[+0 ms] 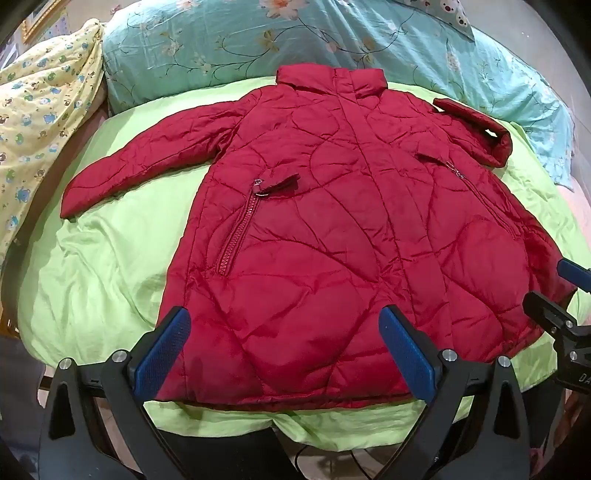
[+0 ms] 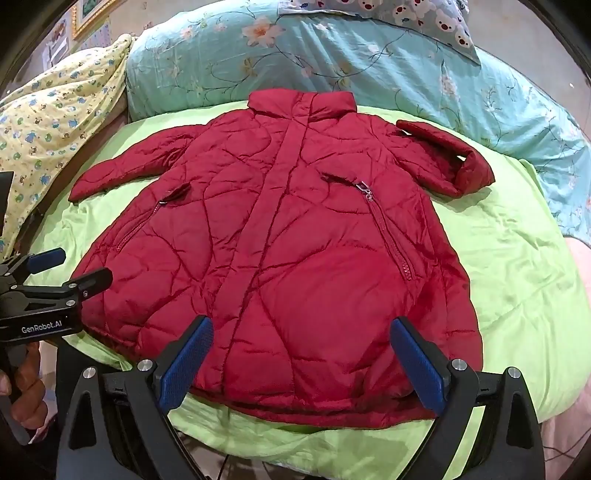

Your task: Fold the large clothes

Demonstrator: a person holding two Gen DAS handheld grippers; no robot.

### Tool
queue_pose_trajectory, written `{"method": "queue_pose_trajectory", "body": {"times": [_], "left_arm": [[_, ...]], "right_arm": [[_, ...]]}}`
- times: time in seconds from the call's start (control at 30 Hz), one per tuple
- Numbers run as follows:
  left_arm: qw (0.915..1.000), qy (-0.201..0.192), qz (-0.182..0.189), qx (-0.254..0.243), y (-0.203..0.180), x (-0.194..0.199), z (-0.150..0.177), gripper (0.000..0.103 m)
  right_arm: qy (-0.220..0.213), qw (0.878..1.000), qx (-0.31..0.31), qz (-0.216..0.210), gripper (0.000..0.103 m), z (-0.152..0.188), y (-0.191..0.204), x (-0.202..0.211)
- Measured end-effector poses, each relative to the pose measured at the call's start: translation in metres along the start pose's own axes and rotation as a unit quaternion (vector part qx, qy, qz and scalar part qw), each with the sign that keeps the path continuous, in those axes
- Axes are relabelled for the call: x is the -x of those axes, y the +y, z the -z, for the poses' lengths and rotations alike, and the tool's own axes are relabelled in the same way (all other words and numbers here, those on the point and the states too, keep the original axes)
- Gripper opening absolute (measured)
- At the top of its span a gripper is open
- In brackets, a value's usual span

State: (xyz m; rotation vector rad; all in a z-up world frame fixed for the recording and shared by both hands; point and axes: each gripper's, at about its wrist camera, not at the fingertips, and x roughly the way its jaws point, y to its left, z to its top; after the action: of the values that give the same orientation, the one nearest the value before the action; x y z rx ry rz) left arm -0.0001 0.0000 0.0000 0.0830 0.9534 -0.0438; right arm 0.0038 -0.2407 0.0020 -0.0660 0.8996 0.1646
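A red quilted puffer jacket (image 1: pixel 314 236) lies flat, front up, on a light green sheet (image 1: pixel 96 266), collar at the far end. Its left sleeve (image 1: pixel 136 155) stretches out; its right sleeve (image 1: pixel 476 129) is bent back on itself. The jacket also shows in the right wrist view (image 2: pixel 280 258). My left gripper (image 1: pixel 284 354) is open and empty, hovering over the jacket's near hem. My right gripper (image 2: pixel 301 365) is open and empty, also over the near hem. The right gripper shows at the right edge of the left view (image 1: pixel 561 295); the left gripper shows at the left edge of the right view (image 2: pixel 66 269).
A teal floral duvet (image 1: pixel 229 48) lies bunched behind the collar. A yellow patterned blanket (image 1: pixel 40 103) is heaped at the far left. A pillow with bear print (image 2: pixel 406 18) sits at the back. The green sheet (image 2: pixel 517 280) runs to the bed's near edge.
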Motion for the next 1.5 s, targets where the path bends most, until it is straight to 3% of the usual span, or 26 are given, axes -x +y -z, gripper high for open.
{"method": "queue_pose_trajectory", "body": {"times": [0.5,0.77,1.5], "left_arm": [[0.9999,-0.012,0.003,0.002,-0.0017,0.0008,-0.0020,0.102],[0.9999,0.013,-0.004,-0.004,-0.0021,-0.0017,-0.0016,0.102],[0.9997,0.023,0.000,-0.003,-0.0054,-0.0084,-0.0034,0.102]], "right_arm": [[-0.006,1.000,0.002,-0.001,0.097,-0.0046,0.0024,0.0017],[-0.006,1.000,0.001,-0.002,0.097,-0.0055,0.0031,0.0013],[-0.006,1.000,-0.001,-0.004,0.097,-0.0073,0.0033,-0.0006]]}}
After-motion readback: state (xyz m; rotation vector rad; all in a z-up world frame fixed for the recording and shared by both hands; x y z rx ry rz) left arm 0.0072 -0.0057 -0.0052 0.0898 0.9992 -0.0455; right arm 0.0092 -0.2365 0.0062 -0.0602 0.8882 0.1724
